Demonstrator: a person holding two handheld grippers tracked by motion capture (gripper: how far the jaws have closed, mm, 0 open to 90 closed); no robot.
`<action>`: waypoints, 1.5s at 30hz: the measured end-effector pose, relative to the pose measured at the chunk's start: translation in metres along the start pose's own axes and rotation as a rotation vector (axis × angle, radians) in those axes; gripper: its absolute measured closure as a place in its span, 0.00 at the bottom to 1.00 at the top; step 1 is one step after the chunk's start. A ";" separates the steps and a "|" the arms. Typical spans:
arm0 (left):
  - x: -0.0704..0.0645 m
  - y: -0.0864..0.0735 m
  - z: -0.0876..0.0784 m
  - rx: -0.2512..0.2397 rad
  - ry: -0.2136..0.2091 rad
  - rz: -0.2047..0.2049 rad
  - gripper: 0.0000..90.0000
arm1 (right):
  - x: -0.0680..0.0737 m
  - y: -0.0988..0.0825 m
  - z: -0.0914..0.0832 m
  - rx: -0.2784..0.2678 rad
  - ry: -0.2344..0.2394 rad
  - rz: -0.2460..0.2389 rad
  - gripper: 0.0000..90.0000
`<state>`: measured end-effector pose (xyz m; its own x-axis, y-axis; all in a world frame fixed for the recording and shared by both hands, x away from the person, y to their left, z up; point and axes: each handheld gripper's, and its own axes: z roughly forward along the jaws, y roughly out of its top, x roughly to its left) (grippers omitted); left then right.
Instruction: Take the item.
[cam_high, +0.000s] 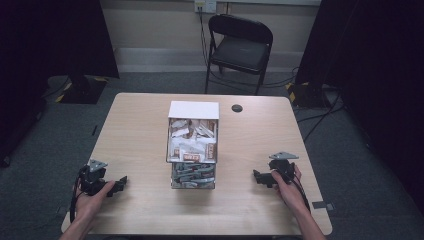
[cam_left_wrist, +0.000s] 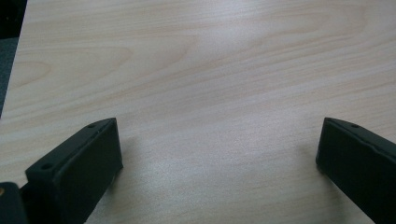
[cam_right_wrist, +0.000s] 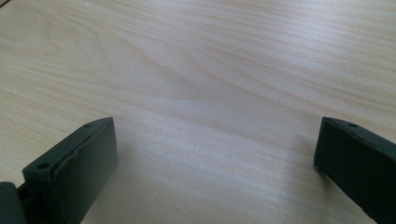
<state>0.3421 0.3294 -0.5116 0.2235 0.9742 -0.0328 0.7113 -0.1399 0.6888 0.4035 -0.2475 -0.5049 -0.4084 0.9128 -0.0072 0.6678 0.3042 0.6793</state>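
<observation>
A clear tiered organizer box (cam_high: 193, 150) stands at the table's middle, white lid at its back, its upper tiers holding several white and brown packets and its lowest tier grey ones. My left gripper (cam_high: 120, 184) rests on the table at the front left, held by a hand, well apart from the box. In the left gripper view it (cam_left_wrist: 219, 154) is open over bare wood. My right gripper (cam_high: 259, 177) rests at the front right, pointing toward the box. In the right gripper view it (cam_right_wrist: 217, 154) is open with nothing between its jaws.
The light wood table (cam_high: 135, 130) has a round black cable hole (cam_high: 237, 108) near its back edge. A black folding chair (cam_high: 240, 47) stands behind the table. Dark curtains flank both sides, and cables lie on the grey carpet at the right.
</observation>
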 end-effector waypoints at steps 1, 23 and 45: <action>0.000 0.000 0.000 0.000 0.000 0.002 0.00 | 0.000 0.000 0.000 0.000 0.000 0.000 0.00; 0.000 0.003 -0.005 0.005 0.018 -0.020 0.18 | 0.000 0.000 0.000 0.000 0.000 0.000 0.00; -0.016 0.011 -0.015 -0.037 -0.119 0.056 0.30 | 0.000 0.000 0.000 0.000 0.000 0.000 0.00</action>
<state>0.3367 0.3152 -0.4926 0.3408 0.9369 -0.0777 0.6713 -0.1846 0.7178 0.4035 -0.2475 -0.5049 -0.4083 0.9128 -0.0071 0.6679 0.3040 0.6793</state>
